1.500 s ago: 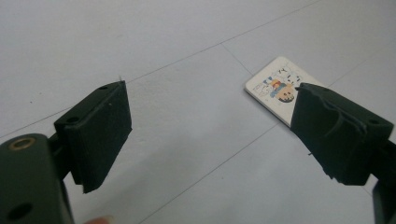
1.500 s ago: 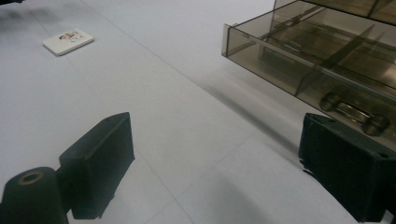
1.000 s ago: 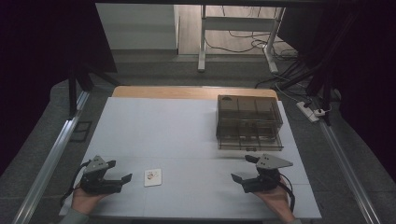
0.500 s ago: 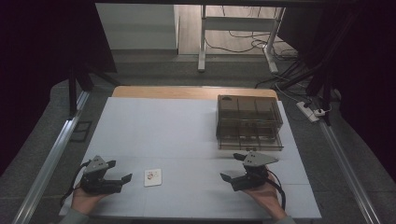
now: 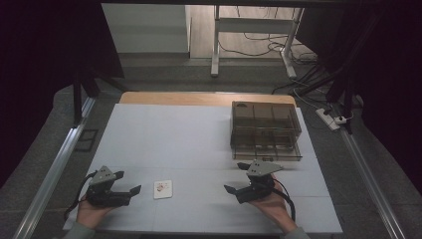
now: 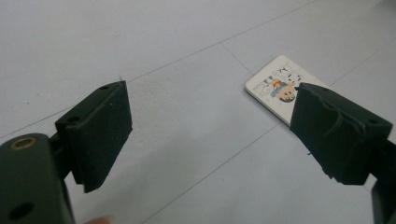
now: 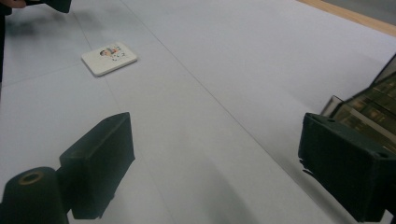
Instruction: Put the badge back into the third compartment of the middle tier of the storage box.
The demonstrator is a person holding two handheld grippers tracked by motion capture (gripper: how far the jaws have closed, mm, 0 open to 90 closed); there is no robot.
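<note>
**Ann:** White sheet covering the table (image 5: 199,129), and the small picture card (image 5: 162,189) is lying flat on it, between the two grippers and just beside the left one. The left gripper (image 5: 130,190) is sitting with jaws wide apart, nothing in them.

**Bo:** Right gripper (image 5: 237,185) is hovering on the card's other side, well apart from it, jaws spread too, also empty.

**Ann:** I'm worrying about that card. It's lying so thin and flat that a jaw could skate over it or shove it along.

**Bo:** And the smoky plastic drawer box (image 5: 265,130) is standing beyond the card, close to the right gripper. A wide swing could clip it.

**Ann:** Beyond the card, away from the box, it's looking like open sheet. The near table edge is sitting close behind it.
</note>
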